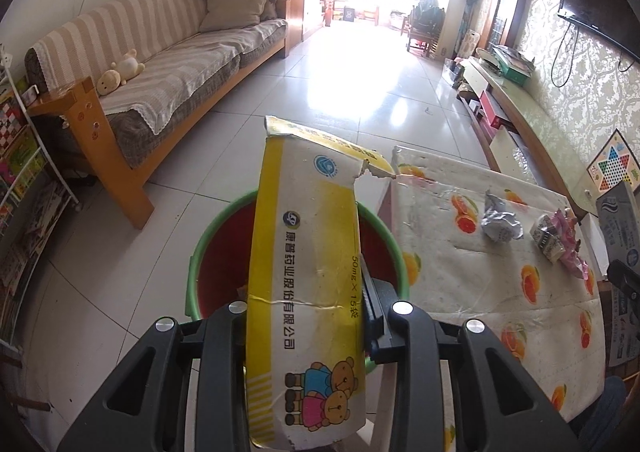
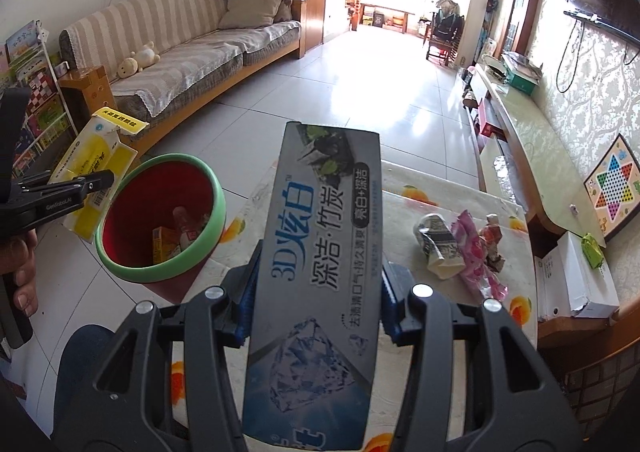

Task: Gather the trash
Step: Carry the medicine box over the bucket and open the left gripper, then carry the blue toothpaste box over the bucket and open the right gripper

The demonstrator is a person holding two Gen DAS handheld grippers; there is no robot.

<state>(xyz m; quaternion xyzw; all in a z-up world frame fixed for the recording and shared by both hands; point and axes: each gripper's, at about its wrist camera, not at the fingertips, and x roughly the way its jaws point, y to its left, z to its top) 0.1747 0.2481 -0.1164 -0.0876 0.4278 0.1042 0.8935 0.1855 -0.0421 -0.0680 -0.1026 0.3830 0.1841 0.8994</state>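
Note:
My left gripper [image 1: 306,316] is shut on a torn yellow and white medicine box [image 1: 306,252] and holds it over the red bin with a green rim [image 1: 196,260]. In the right wrist view the left gripper [image 2: 96,181] holds that box [image 2: 90,163] just left of the bin [image 2: 160,211], which has some trash inside. My right gripper [image 2: 316,304] is shut on a grey toothpaste box [image 2: 316,252] above the table [image 2: 404,187]. A crumpled carton [image 2: 436,248], a pink wrapper [image 2: 476,260] and another wrapper [image 2: 494,236] lie on the table.
The table has a fruit-print cover [image 1: 500,292]. A striped sofa [image 1: 160,63] stands at the left, a low TV cabinet [image 2: 532,139] along the right wall, and a white box [image 2: 580,280] beside the table. Tiled floor [image 1: 340,83] runs ahead.

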